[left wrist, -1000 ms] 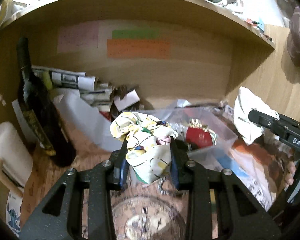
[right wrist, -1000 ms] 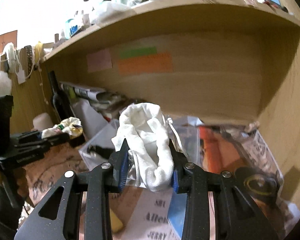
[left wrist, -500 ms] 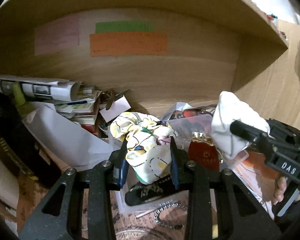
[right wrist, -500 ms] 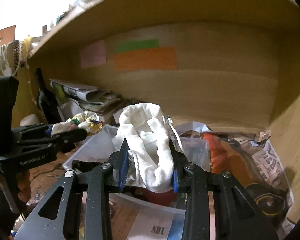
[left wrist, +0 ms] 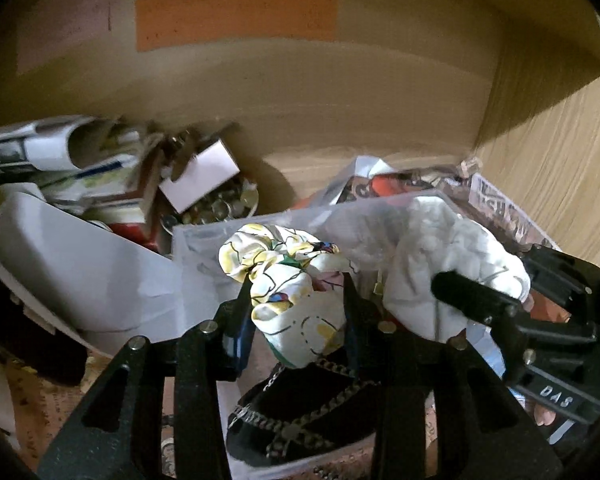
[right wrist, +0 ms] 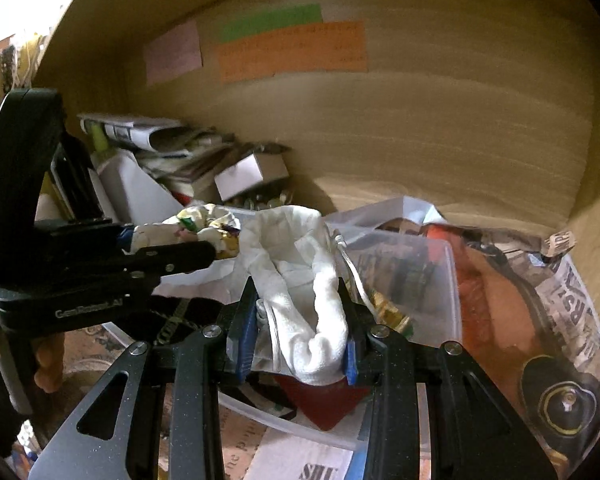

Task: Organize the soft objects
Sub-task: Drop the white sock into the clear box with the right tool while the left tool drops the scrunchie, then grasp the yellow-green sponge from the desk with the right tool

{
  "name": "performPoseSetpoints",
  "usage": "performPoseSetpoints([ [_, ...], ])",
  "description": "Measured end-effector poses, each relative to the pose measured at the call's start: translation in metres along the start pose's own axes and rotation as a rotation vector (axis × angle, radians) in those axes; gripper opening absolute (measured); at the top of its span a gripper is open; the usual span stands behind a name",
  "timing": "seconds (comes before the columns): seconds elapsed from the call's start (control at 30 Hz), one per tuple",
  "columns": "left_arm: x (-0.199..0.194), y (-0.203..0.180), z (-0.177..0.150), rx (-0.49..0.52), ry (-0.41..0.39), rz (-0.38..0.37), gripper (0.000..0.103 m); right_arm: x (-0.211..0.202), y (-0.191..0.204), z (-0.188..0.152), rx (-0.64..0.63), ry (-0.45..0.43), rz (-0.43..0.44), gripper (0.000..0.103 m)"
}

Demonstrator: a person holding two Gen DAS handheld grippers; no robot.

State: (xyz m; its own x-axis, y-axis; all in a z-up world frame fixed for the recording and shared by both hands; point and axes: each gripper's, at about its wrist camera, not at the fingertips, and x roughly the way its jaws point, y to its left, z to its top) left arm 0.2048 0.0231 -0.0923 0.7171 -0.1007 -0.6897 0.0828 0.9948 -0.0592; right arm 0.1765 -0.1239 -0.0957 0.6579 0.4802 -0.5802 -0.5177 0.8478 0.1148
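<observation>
Your left gripper [left wrist: 298, 304] pinches patterned scrunchie [left wrist: 288, 280]; right gripper [right wrist: 300, 340] pinches white sock [right wrist: 304, 280] — both above clear bin [right wrist: 440, 280].

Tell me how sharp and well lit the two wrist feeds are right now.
Left wrist: dim under the shelf, papers at left smeared by motion, patterned cloth fairly sharp. Right wrist: brighter, white sock crisp, daylight glare at upper left; both show fisheye bending.

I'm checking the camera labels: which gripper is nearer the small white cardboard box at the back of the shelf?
Left. The left gripper, holding the patterned cloth, sits on the white cardboard box's side. The right gripper, holding the white sock, is farther right.
</observation>
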Motion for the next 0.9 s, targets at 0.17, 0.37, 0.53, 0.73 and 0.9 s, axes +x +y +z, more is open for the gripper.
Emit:
performPoseSetpoints([
  [0.17, 0.011, -0.003, -0.001, 0.007, 0.032, -0.009, 0.049, 0.008, -0.001, -0.003, -0.009, 0.028, -0.016, 0.034],
  [0.37, 0.003, -0.004, -0.003, 0.004, 0.02, -0.015, 0.065, 0.009, -0.003, -0.001, 0.002, 0.044, -0.038, 0.061],
  [0.53, -0.019, -0.004, -0.004, 0.006, -0.028, -0.013, 0.071, -0.007, -0.002, 0.004, 0.005, 0.003, -0.052, 0.078],
  [0.73, -0.059, -0.006, -0.009, 0.018, -0.129, 0.011, 0.087, -0.039, 0.004, 0.009, -0.004, -0.074, -0.048, 0.082],
  [0.9, -0.09, -0.008, -0.022, 0.032, -0.193, 0.031, 0.097, -0.063, 0.013, 0.006, -0.017, -0.109, -0.024, 0.083],
])
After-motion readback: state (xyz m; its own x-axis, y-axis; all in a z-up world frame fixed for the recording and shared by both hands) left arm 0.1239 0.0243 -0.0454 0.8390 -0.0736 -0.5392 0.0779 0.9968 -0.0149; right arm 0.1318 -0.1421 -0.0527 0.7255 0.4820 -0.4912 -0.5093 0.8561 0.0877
